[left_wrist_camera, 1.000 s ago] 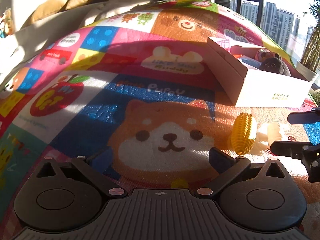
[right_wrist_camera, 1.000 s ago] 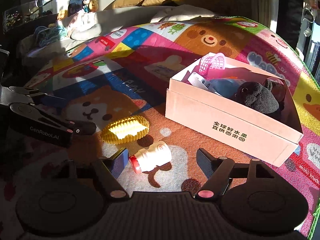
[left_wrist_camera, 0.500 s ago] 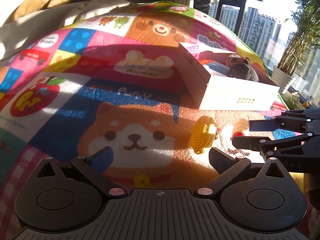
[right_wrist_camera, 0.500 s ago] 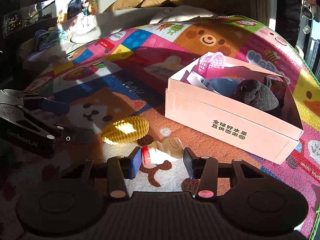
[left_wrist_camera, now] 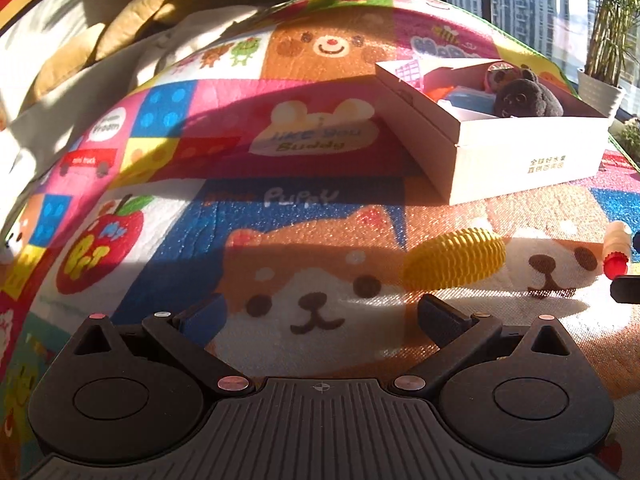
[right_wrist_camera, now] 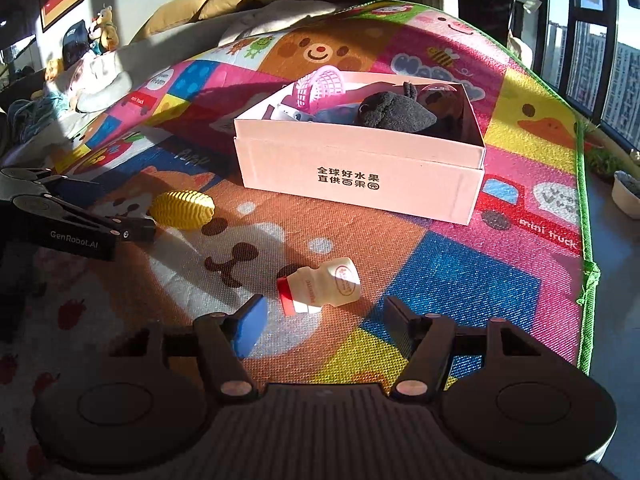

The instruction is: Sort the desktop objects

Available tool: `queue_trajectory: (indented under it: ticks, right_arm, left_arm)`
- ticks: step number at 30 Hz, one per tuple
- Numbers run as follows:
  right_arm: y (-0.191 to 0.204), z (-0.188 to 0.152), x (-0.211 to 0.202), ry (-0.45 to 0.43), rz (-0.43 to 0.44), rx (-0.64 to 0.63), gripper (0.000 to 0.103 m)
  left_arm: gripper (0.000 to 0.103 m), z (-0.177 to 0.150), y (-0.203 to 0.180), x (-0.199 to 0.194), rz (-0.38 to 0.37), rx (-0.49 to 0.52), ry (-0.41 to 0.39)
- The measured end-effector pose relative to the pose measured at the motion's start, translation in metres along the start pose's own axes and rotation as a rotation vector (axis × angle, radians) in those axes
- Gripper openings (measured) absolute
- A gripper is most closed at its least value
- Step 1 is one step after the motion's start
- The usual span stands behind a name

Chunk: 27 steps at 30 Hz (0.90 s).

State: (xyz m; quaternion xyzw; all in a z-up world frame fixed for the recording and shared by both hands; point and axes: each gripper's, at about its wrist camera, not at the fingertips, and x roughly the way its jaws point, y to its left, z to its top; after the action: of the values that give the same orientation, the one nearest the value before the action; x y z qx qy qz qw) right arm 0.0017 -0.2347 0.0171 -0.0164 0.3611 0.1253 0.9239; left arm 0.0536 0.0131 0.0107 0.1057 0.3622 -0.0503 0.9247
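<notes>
Opening R gripper [right_wrist_camera: 320, 326] behind fallen bottle [right_wrist_camera: 320, 286], L gripper [left_wrist_camera: 320, 314] spread, empty, near corn [left_wrist_camera: 454, 258]

Box front: the pink box [right_wrist_camera: 360, 176] beyond the right gripper [right_wrist_camera: 320, 318] carries two lines of black print, "全球好水果" over "直供百果园".
Left gripper side: "GenRobot.AI" in pale letters on the left gripper [right_wrist_camera: 74, 245].
Play mat: the play mat [left_wrist_camera: 304, 196] ahead of the left gripper reads "PUPPY" and "LIKE you Buddy"; right of the box, "mini truck".
Bottle label: the small bottle [right_wrist_camera: 320, 286] bears red print, too small to read.
</notes>
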Motion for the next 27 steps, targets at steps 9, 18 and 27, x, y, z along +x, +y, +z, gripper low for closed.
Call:
queue_trajectory:
  ticks: [9,18,27]
  right_arm:
    - [0.001,-0.004,0.005,-0.008,0.007,0.003,0.088]
    - [-0.011,-0.003,0.005,-0.017,0.011,0.085,0.098]
    - [-0.026,-0.002,0.003,-0.043,0.041,0.181,0.101]
  left_arm:
    - [0.103,0.002,0.000,-0.015,-0.297,-0.010,-0.050]
    - [0.103,0.010,-0.052,-0.006,-0.525,0.063,-0.009]
    - [0.103,0.004,-0.064,-0.016,-0.527,0.173,-0.035]
